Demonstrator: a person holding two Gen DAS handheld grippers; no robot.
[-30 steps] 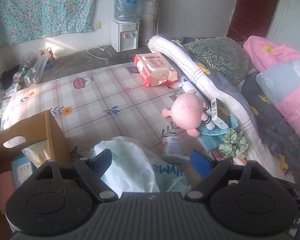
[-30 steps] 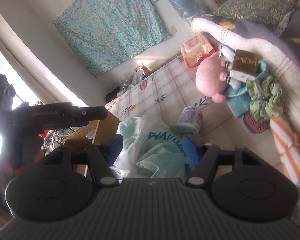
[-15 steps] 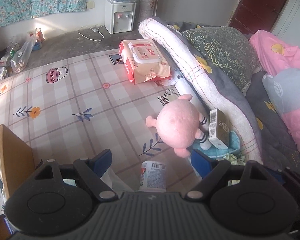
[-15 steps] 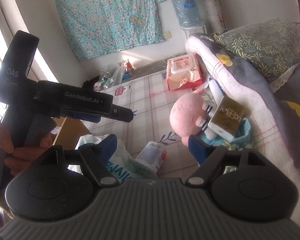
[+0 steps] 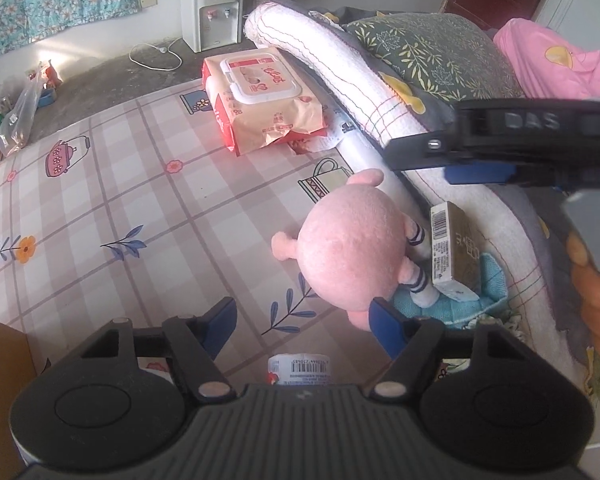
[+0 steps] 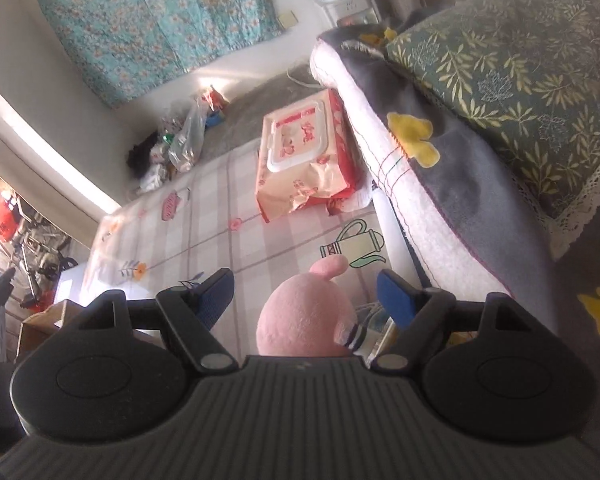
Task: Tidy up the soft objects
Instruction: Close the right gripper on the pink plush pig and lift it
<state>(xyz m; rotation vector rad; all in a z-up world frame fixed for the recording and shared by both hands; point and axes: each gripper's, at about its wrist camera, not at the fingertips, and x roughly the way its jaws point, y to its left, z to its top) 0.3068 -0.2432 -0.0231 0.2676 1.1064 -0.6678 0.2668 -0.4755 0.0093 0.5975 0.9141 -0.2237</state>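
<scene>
Right wrist: pink plush (image 6: 306, 320) between spread jaws.

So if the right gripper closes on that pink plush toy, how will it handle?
The pink plush toy looks stuffed and fuzzy, so it probably squashes between the fingers and weighs little. Its rounded body may roll if nudged. The thin striped limbs will likely dangle.

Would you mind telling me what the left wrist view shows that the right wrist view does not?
Only the left wrist view shows the small box, the barcoded container below the open left gripper, and the right gripper's body. Only the right wrist view shows the open right gripper straddling the pink plush toy. Both show the toy and the wipes pack.
</scene>
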